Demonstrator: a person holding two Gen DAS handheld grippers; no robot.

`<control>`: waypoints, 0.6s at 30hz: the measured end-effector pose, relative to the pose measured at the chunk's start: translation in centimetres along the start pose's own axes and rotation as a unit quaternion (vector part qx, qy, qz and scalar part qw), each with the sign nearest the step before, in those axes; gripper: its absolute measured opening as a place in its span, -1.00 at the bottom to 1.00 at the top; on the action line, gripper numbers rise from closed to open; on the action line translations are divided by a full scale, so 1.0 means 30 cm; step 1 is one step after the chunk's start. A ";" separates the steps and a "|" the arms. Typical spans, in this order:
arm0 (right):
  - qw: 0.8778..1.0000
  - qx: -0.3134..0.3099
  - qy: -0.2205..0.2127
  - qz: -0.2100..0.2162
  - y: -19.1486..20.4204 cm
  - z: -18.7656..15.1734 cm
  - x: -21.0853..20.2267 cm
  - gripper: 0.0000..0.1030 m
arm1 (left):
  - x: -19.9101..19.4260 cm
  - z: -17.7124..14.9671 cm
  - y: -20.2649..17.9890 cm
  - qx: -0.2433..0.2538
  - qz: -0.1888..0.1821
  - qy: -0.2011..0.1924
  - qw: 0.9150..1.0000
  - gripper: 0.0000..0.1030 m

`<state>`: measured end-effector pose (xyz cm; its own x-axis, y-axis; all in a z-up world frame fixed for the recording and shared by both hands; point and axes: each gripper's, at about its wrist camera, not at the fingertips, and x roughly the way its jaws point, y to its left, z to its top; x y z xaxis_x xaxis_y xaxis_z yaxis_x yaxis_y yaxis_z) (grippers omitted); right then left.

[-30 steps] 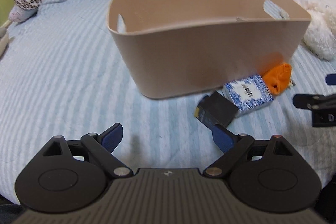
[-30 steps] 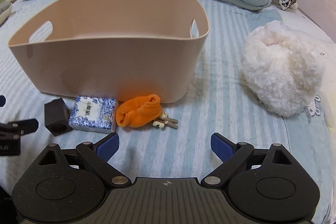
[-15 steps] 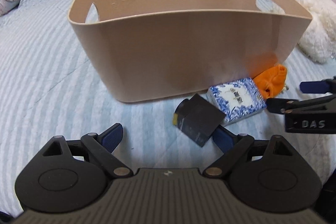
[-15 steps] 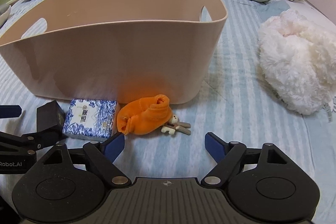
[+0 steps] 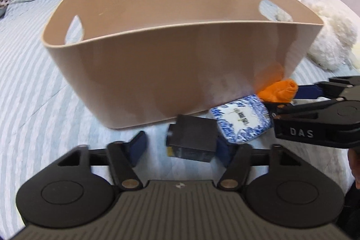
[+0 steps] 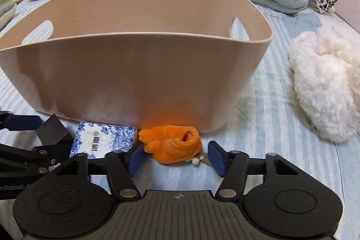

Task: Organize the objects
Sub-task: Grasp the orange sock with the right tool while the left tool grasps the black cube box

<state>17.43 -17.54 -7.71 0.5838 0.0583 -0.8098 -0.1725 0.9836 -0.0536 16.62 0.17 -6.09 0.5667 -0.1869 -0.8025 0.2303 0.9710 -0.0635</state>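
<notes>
The left hand-held gripper (image 5: 180, 146) is wide open around the black box (image 5: 191, 142) on the bed (image 5: 33, 93), holding nothing. The box looks stiff and light; take its flat sides. The right hand-held gripper (image 6: 174, 156) is also open and empty around the orange plush toy (image 6: 173, 145), which is soft; squeeze its middle. Both lie before the beige basket (image 6: 135, 73).

Two low, close wrist views facing the shared tan bin (image 5: 180, 73)
</notes>
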 end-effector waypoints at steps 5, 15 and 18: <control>1.000 -0.014 -0.003 0.001 0.017 -0.009 -0.016 -0.22 | -0.012 -0.017 -0.012 0.011 0.000 -0.005 1.000 -0.09; 1.000 0.014 -0.015 0.014 -0.010 -0.021 -0.107 -0.24 | -0.054 -0.033 -0.012 0.007 0.021 -0.008 1.000 -0.09; 0.999 0.031 -0.022 0.022 -0.037 -0.027 -0.143 -0.24 | -0.081 -0.044 0.000 0.007 0.027 -0.016 0.999 -0.09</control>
<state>14.49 -19.03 -4.64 0.6115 0.1069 -0.7840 -0.1500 0.9885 0.0177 14.20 0.82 -4.92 0.6040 -0.1396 -0.7847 0.2097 0.9777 -0.0126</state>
